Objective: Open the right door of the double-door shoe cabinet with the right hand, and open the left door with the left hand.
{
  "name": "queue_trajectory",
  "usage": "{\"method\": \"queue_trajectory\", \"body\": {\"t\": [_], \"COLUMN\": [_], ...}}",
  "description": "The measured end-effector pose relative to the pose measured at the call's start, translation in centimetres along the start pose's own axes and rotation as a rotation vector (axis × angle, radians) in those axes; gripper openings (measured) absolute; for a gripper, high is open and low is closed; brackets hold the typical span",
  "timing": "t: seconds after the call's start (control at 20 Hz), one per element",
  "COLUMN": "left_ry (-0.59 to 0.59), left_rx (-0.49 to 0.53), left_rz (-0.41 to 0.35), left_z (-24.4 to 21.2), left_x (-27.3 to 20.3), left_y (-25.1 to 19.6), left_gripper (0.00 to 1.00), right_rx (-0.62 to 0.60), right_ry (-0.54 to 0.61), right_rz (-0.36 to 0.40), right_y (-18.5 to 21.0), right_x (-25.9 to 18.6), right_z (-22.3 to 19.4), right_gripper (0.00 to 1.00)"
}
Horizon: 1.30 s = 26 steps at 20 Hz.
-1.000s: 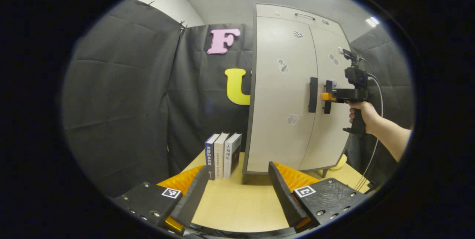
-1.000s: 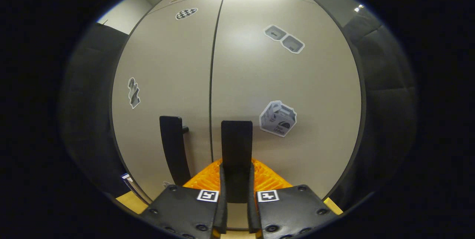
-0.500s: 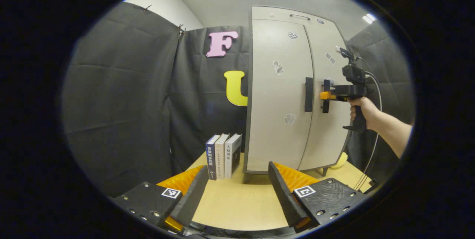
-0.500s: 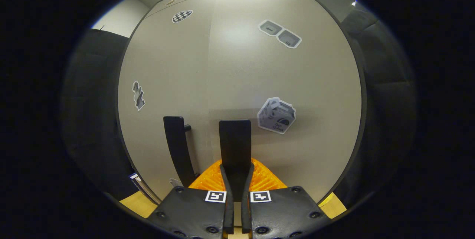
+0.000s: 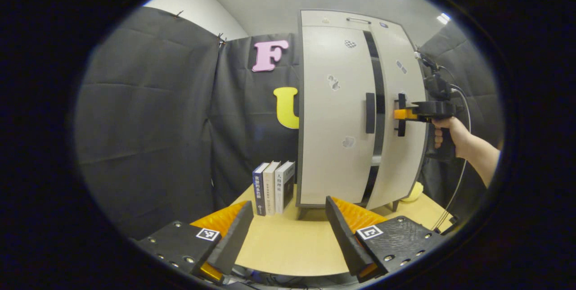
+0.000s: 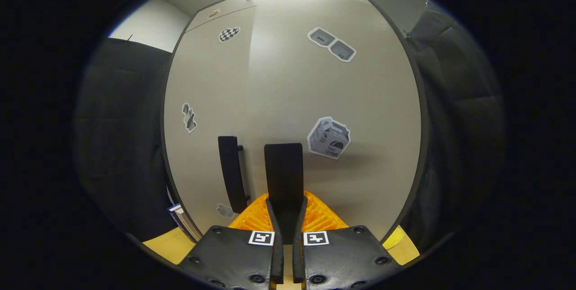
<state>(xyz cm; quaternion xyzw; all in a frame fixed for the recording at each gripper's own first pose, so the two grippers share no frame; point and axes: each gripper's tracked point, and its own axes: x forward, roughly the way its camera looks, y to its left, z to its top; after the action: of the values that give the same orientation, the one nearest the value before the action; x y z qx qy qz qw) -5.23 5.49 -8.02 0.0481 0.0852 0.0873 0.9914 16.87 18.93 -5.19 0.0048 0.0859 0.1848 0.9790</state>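
Beige-panelled shoe cabinet point(image 5: 342, 114) stands upright on the wooden surface point(image 5: 288, 240), just beside three books point(image 5: 273, 187). Right door point(image 5: 402, 146) is ajar, a dark gap showing between it and the left door point(image 5: 335, 155); what the cabinet holds cannot be made out. Right gripper point(image 6: 283, 200) has its fingers clamped narrow on the right door handle point(image 6: 283, 170). Left gripper point(image 5: 288, 227) hovers with fingers wide, holding nothing, well apart from the left door handle point(image 5: 370, 113). Judgement: right door partly opened; left door untouched
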Motion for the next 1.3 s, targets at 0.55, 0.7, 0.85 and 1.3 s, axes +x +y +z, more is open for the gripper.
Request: {"method": "queue_trajectory", "body": {"t": [0.55, 0.7, 0.85, 1.3], "left_ry": [-0.008, -0.015, -0.024, -0.033], "left_rx": [0.031, 0.038, 0.013, 0.004], "left_rz": [-0.057, -0.080, -0.112, -0.173], "left_z": [0.4, 0.4, 0.6, 0.7], "left_x": [-1.4, -1.6, -1.9, -1.4], "left_y": [-3.1, -4.1, -5.3, -7.4], "left_gripper": [0.95, 0.95, 0.94, 0.95], "right_rx": [0.026, 0.025, 0.028, 0.053], "right_ry": [0.033, 0.036, 0.045, 0.051], "right_rz": [0.065, 0.071, 0.075, 0.062], "right_y": [-1.9, -2.4, -2.9, -4.9], "right_x": [-5.5, -6.1, -6.5, -7.9], "right_z": [-0.5, -0.5, -0.5, -0.3], "right_gripper": [0.08, 0.10, 0.08, 0.09]}}
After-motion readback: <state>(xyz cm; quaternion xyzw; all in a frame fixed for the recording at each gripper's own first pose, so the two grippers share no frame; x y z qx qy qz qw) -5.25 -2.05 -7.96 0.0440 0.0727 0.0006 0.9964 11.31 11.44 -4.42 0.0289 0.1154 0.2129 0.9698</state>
